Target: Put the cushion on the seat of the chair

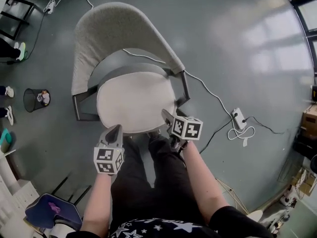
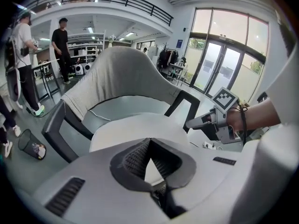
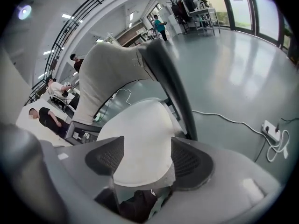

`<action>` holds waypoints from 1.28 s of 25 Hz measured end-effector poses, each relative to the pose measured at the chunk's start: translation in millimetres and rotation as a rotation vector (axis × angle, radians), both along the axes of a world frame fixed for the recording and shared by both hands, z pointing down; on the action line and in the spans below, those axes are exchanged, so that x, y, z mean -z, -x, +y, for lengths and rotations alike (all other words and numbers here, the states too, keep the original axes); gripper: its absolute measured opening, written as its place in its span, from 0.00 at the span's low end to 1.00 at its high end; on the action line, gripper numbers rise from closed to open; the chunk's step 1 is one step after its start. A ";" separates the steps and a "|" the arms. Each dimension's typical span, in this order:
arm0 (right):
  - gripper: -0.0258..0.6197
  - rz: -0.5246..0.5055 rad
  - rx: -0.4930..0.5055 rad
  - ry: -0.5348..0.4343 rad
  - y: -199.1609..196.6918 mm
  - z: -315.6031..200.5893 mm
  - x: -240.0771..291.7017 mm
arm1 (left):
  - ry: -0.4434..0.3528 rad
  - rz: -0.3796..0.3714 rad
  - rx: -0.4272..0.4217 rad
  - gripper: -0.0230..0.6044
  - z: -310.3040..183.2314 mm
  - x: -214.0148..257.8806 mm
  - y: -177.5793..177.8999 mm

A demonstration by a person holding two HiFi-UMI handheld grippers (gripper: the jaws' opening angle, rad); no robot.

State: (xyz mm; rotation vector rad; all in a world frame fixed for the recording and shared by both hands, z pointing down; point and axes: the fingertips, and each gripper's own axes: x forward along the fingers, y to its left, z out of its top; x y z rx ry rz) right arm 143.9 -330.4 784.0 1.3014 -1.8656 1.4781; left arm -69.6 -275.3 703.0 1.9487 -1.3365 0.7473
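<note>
A round white cushion [image 1: 134,100] lies flat on the seat of a grey chair [image 1: 114,26] with a curved fabric backrest and dark arm frames. My left gripper [image 1: 116,131] sits at the cushion's front left edge. Its fingertips meet in a point in the left gripper view [image 2: 149,141], where the cushion [image 2: 135,127] lies just beyond them. My right gripper [image 1: 167,117] hovers at the front right edge. Its jaws stand wide apart in the right gripper view [image 3: 144,150], and the cushion [image 3: 138,134] shows between the pads without touching them.
My legs in black trousers [image 1: 158,172] stand right at the chair's front. A white cable [image 1: 208,90] runs across the floor to a power strip [image 1: 238,118]. A wire waste bin [image 1: 35,99] stands at left, boxes [image 1: 309,120] at right, and people's feet at the far left.
</note>
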 end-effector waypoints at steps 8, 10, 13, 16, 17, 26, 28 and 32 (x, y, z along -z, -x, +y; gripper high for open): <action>0.44 -0.091 0.103 -0.161 45.4 2.2 83.5 | -0.049 0.077 0.051 0.05 0.1 56.7 -7.0; 0.38 -0.116 0.106 -0.196 52.2 4.1 103.1 | -0.066 0.106 0.038 0.05 -0.8 71.9 -14.4; 0.23 -0.123 0.099 -0.238 54.6 13.2 127.7 | -0.090 0.173 0.031 0.05 3.2 94.2 -26.0; 0.12 -0.096 0.075 -0.290 58.7 26.7 154.2 | -0.136 0.190 -0.027 0.05 18.3 119.3 -27.8; 0.11 -0.090 0.063 -0.306 61.8 31.5 162.5 | -0.156 0.182 -0.052 0.05 24.9 126.8 -24.7; 0.07 -0.051 -0.012 -0.438 99.2 82.9 233.7 | -0.286 0.202 -0.045 0.05 89.7 186.3 41.7; 0.07 -0.049 -0.018 -0.468 111.7 95.8 248.7 | -0.316 0.209 -0.051 0.05 105.2 198.5 58.2; 0.07 -0.043 -0.068 -0.498 125.8 134.7 267.1 | -0.348 0.216 -0.089 0.05 135.6 208.2 84.2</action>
